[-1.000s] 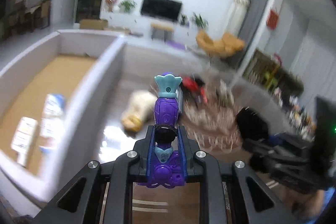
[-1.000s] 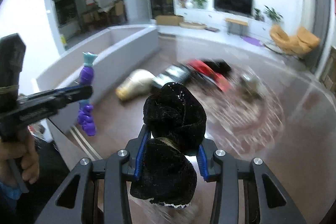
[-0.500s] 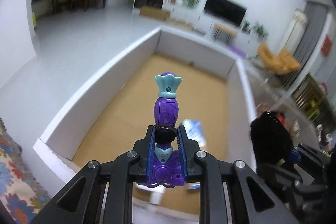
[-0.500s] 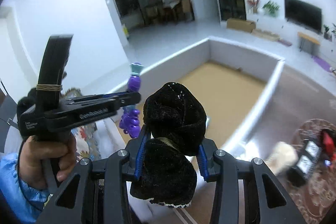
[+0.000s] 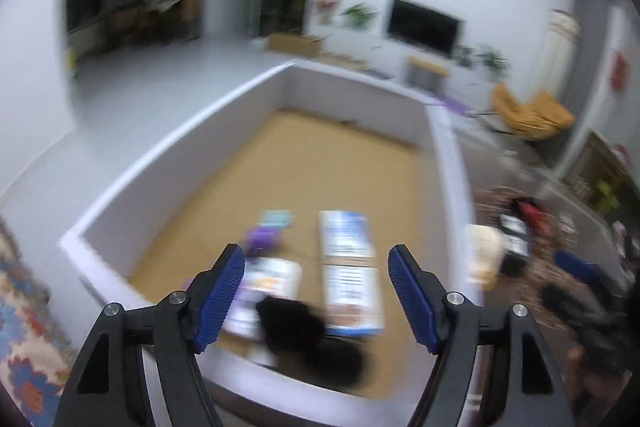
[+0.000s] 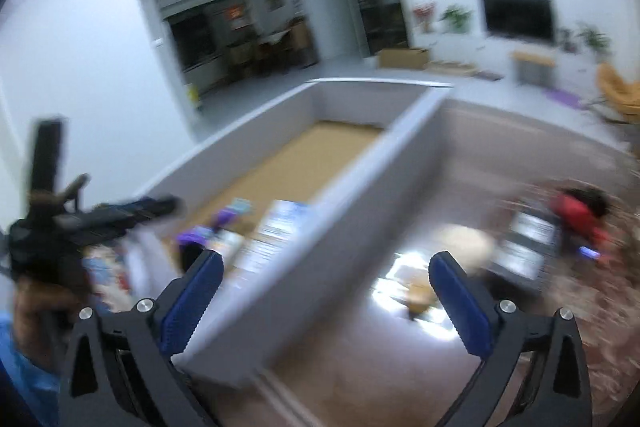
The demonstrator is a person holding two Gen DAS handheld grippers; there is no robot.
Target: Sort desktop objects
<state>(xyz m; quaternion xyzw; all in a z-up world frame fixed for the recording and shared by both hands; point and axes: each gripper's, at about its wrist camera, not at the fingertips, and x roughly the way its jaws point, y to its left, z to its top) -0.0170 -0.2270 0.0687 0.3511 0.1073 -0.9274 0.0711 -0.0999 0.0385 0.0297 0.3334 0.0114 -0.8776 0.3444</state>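
Over the white-walled box with a tan cardboard floor, the left gripper hangs with its blue-padded jaws opening and nothing between them. Half a second ago those jaws pinched the purple plastic mermaid toy with a teal tail; it now lies blurred on the box floor just past the left jaw, beside the white-and-blue printed packets. The black velvet bow-shaped pouch, which the right gripper clamped a moment earlier, now lies in the box at the near wall, in front of the packets. The right jaws are opening too, spread wide and empty, and that camera has swung from above the box to the brown counter outside its wall. Still on the counter, well apart from the box, are a cream plush toy and a red-and-black item, both blurred.
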